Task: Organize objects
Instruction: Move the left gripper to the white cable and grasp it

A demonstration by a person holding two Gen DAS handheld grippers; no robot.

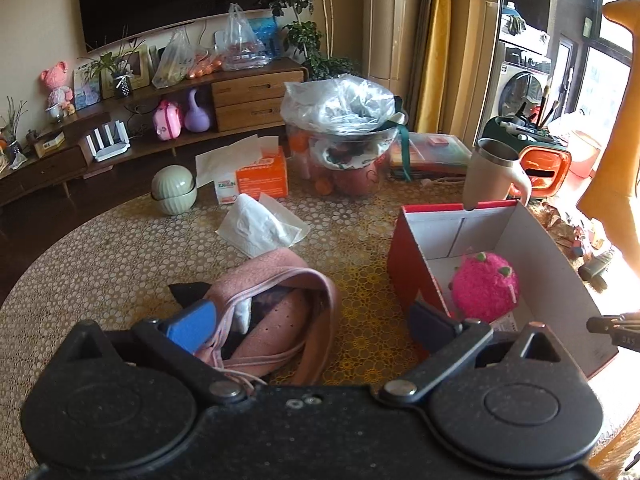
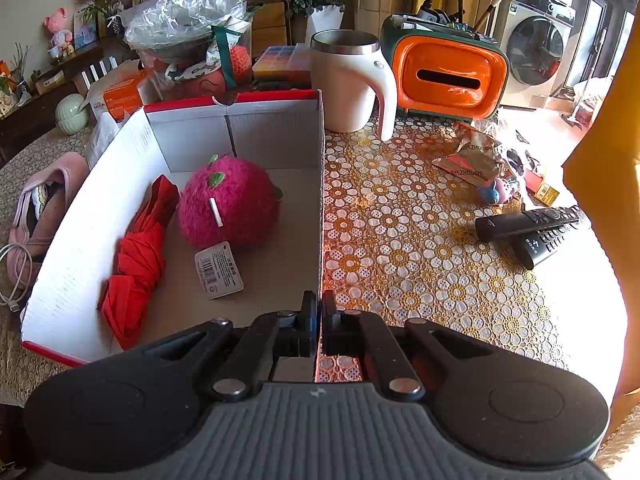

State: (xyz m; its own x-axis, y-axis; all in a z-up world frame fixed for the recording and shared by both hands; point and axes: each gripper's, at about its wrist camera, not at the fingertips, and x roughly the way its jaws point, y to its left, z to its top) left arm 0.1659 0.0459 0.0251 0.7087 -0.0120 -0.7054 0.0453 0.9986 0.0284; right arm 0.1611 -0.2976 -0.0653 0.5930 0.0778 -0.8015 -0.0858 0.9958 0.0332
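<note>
Pink slipper [image 1: 276,312]: lay on the lace-patterned tablecloth [image 1: 120,264] just left of the red cardboard box [image 1: 404,264], directly ahead of the left gripper [image 1: 312,320], whose jaws stood spread wide, holding nothing, one blue pad [image 1: 192,326] at the slipper's near edge. Looked soft, fleecy and light; likely to fold and sag when lifted, so best pinched at the thicker rim of the opening or the strap rather than the limp upper. A white cord [image 2: 16,272] trailed beside it and could snag. Right gripper [image 2: 320,312] clamped on the box's near right wall, jaws pressed either side of the thin white card, steadying it. Inside the box: a fuzzy magenta plush fruit [image 2: 228,208] with green leaf tabs and a dangling paper tag [image 2: 219,270], round and squashy, plus a folded red umbrella [image 2: 138,264], crinkled fabric along the left wall. Box walls thin, stiff, prone to flex under a hard squeeze. Room left in the box floor for the slipper.
</note>
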